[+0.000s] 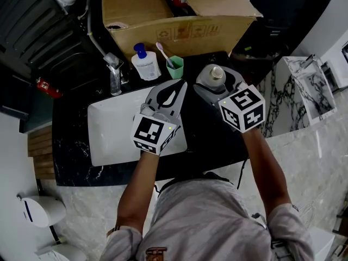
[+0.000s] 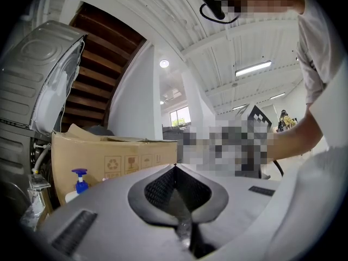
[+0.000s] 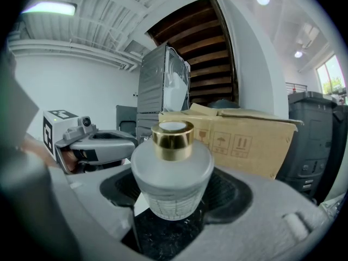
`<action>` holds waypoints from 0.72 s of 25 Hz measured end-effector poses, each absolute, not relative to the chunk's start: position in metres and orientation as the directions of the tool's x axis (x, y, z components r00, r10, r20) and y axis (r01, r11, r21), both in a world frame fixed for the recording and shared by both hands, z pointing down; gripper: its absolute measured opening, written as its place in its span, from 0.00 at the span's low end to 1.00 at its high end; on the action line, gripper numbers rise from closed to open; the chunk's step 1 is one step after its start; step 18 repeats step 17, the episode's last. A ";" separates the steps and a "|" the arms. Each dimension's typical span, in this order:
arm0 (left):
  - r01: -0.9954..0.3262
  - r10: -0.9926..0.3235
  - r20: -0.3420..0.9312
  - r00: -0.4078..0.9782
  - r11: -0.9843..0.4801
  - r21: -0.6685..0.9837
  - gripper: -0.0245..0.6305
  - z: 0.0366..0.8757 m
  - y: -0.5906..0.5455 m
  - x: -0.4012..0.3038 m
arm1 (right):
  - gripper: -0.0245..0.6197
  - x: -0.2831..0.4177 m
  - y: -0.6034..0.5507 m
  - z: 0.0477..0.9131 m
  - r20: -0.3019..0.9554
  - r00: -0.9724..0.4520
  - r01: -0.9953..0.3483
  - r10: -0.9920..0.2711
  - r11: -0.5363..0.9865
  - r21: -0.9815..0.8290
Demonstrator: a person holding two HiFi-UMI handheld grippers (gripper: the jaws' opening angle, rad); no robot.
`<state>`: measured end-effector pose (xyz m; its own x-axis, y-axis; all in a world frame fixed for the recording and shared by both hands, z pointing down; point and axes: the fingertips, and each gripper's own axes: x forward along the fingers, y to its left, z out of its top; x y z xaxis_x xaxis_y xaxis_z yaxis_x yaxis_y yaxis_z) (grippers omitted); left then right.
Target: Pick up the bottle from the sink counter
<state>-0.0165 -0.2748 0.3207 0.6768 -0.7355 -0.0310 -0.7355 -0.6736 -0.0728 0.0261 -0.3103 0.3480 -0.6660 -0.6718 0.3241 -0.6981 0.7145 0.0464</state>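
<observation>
No readable brand names here. The cardboard box [image 1: 179, 10] at 12 o'clock in the head view has only printed handling symbols: a recycling sign, a fragile glass, an umbrella and up-arrows. The pump bottle [image 1: 145, 63] label is too small to read, and so is the faint grid print low on the bottle [image 3: 172, 173].

Count: two bottles, one green cup [image 1: 174, 68], one toothbrush [image 1: 163, 52] in the cup, one box.

The frosted, gold-capped bottle stands on the black counter [image 1: 70, 140] at 2 o'clock from the sink [image 1: 114, 129]. The right gripper [image 1: 218, 74] has its jaws spread wide, hugging the bottle's sides. The left gripper [image 1: 179, 86] is pinched together with nothing in it, over the sink's 3 o'clock edge.
</observation>
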 end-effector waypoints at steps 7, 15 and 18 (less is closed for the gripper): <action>-0.734 -0.734 -0.031 0.678 -0.674 -0.085 0.04 0.320 -0.272 -0.015 | 0.55 0.027 -0.305 0.341 0.313 -0.671 -0.694 -0.672 0.718 0.057; -0.730 -0.731 -0.028 0.682 -0.678 -0.084 0.04 0.319 -0.269 -0.013 | 0.55 0.028 -0.303 0.341 0.313 -0.672 -0.693 -0.671 0.719 0.055; -0.730 -0.731 -0.028 0.682 -0.678 -0.085 0.04 0.319 -0.269 -0.013 | 0.55 0.028 -0.303 0.341 0.313 -0.672 -0.692 -0.671 0.719 0.055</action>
